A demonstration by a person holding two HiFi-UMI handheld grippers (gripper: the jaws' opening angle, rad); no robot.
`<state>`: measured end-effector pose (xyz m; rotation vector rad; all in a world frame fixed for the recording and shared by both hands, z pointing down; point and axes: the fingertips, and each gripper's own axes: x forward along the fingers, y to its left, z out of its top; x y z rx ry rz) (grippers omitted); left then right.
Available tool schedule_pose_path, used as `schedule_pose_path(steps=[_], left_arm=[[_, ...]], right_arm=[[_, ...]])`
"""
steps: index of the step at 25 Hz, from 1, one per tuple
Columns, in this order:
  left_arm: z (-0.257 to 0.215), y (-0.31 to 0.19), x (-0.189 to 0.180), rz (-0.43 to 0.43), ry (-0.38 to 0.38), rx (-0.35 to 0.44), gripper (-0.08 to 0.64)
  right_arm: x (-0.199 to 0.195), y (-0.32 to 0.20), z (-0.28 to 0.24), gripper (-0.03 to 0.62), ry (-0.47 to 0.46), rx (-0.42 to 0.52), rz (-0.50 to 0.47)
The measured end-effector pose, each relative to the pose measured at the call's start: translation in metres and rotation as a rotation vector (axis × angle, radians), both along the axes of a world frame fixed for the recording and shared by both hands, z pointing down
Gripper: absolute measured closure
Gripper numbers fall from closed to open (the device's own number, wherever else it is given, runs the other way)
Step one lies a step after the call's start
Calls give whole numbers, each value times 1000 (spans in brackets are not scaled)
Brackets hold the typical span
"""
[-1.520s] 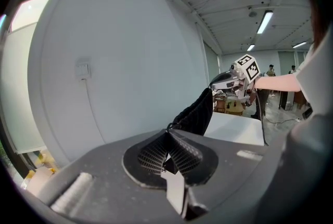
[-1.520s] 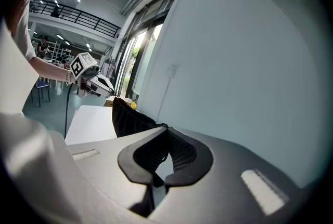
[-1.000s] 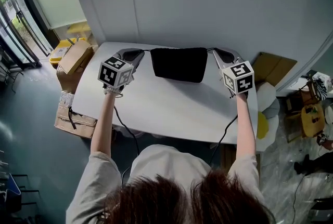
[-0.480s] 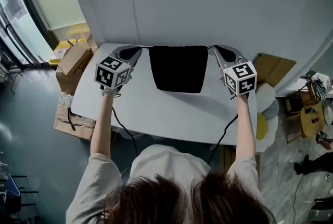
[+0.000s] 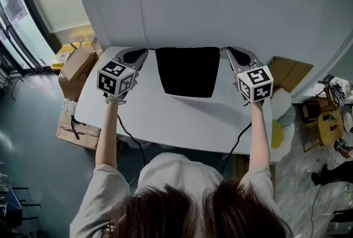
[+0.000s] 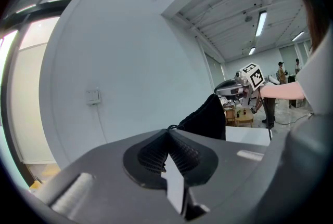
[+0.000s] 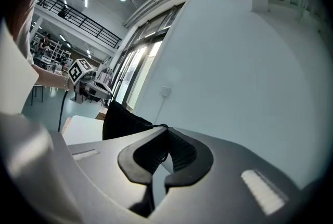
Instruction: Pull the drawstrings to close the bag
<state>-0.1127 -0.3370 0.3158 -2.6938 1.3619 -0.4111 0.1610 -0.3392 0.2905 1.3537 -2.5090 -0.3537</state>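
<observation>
Head view has the black drawstring bag (image 5: 187, 72) hanging longer over the table (image 5: 165, 121) than a second ago, lifted between the left hand-held gripper (image 5: 145, 51) and right hand-held gripper (image 5: 228, 50), both held near level, jaws pinched on a drawstring (image 6: 171, 127) each.

The thin black drawstring cords (image 5: 151, 49) are barely registering from the head view, and their ends are hiding between the ribbed pads of the left gripper (image 6: 167, 133) and the right gripper (image 7: 165, 132). The black fabric bag (image 5: 187, 72) is showing only one flat side, so its mouth isn't readable. Floor clutter (image 5: 331, 118) at the right edge is sitting too small to sort out.
</observation>
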Motion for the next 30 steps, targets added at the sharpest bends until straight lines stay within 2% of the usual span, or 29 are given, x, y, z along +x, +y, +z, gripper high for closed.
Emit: schedule_pose_path(steps=[9,16,26,30], left_arm=[[-12,0,-7,-13,138,-10,560],[-14,-2,-13,-20,213,-9,560],[-14,-1,-19,-36,298,3,560],[-12,-3,-19,-41,300,5,560]], right_arm=[[6,-5,8,580,-3,-15,27],[11,-9,17,580,-22,-33,57],[18,-12,28,580,-78,-58,119],[21,-16,33,580,-107,-72,142]])
